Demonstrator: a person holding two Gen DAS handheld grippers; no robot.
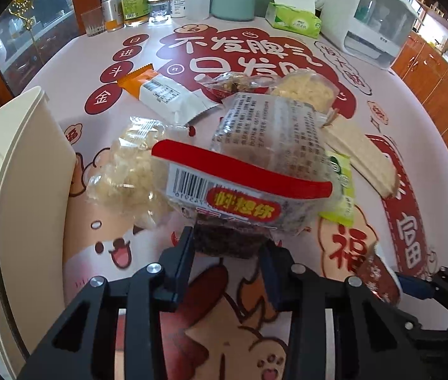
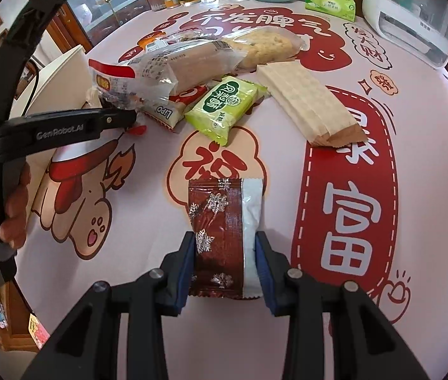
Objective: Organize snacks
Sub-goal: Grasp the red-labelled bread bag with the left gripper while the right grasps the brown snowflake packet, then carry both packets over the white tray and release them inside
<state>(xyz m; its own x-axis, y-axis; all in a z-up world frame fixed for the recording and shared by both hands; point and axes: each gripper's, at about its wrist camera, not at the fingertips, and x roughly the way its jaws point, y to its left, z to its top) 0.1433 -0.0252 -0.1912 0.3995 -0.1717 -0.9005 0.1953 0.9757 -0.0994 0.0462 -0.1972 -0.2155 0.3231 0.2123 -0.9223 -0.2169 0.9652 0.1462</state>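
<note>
Both claws have a snack in hand. The left gripper (image 1: pixel 228 247) is clamped on the near end of a clear packet with a red band (image 1: pixel 243 171), its dark contents pinched between the pads and its far end raised over the pile of snacks in the middle of the table (image 1: pixel 420 72). The right gripper (image 2: pixel 225 253) is closed across a brown snowflake-print packet (image 2: pixel 224 237), held by its long edges and apparently just off the cloth. The white container (image 1: pixel 18 171) stands at the left edge of the table, beside the left claw, and looks like the place the snacks should go. To do this well, I would lift the clear packet straight up before swinging left, since it overlaps a bag of pale puffed pieces (image 1: pixel 126 171) and a green packet (image 2: pixel 224 107) and could drag them along; the grip sits at one end, so the packet may sag or swing. Keep the right claw clear until the left has dropped its load. The inside of the container cannot be seen, and part of the pile is hidden under the raised packet.
</note>
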